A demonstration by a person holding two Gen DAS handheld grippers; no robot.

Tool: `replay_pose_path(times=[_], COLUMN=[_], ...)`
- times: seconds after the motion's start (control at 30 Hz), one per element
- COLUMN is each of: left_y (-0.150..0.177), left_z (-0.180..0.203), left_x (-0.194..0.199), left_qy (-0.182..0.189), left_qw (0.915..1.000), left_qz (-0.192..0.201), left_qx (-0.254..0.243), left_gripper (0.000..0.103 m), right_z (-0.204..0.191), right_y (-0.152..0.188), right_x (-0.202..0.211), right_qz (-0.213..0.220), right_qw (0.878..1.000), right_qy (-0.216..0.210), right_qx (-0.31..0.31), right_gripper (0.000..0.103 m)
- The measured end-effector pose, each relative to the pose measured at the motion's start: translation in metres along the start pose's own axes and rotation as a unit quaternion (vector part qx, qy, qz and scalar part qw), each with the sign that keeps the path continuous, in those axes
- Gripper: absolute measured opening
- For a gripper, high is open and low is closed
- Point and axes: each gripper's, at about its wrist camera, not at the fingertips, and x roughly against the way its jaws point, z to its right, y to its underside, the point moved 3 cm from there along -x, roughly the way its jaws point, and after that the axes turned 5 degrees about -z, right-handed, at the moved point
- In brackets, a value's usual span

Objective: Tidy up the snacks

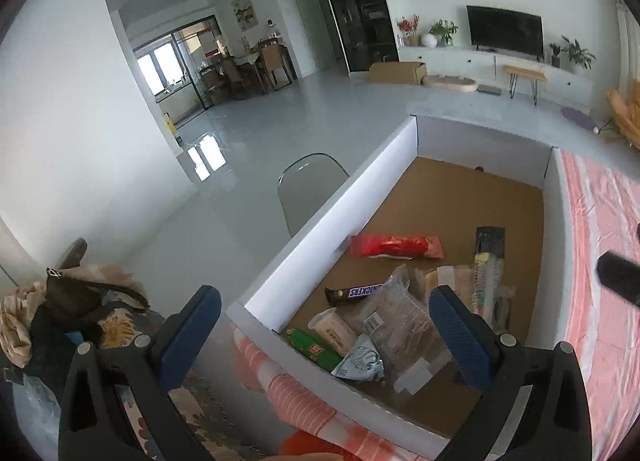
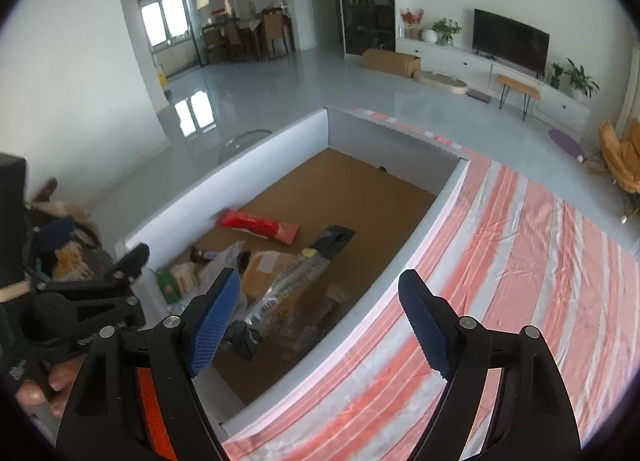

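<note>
The snacks point(image 1: 372, 325) lie in a heap inside the white box point(image 1: 320, 221) on the striped bench point(image 2: 520, 261). A red pack point(image 1: 396, 246) lies a bit apart. Both the left hand-held gripper point(image 1: 326, 337) and the right hand-held gripper point(image 2: 320, 321) are spread wide, holding nothing.

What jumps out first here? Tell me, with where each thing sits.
A white-walled box with a brown floor holds a heap of snacks: a red packet alone toward the far end, a Snickers bar nearer the pile. Beside it lies a pink striped cloth. Both grippers, left and right, hover open.
</note>
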Motion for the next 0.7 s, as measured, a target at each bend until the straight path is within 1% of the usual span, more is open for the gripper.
replay_pose_path(times=[0.13, 0.33, 0.53, 0.7], left_y=[-0.001, -0.001, 0.001, 0.003], left_z=[-0.003, -0.005, -0.004, -0.003], left_x=[0.011, 0.012, 0.009, 0.011], left_qy=[0.01, 0.027, 0.029, 0.049], left_qw=[0.9999, 0.9995, 0.9994, 0.9985], left_qz=[-0.001, -0.009, -0.014, -0.011], left_qx=[0.006, 0.011, 0.011, 0.019], left_gripper=[0.103, 0.103, 0.103, 0.103], right_z=[-0.001, -0.003, -0.003, -0.002], right_y=[0.001, 0.002, 0.004, 0.005], right_x=[-0.007, -0.01, -0.016, -0.019], right_qz=[-0.008, -0.013, -0.017, -0.022], right_qw=[1.0, 1.0, 1.0, 1.0], right_qy=[0.015, 0.017, 0.018, 0.017], right_qx=[0.008, 0.015, 0.017, 0.015], right_gripper=[0.084, 0.084, 0.084, 0.084])
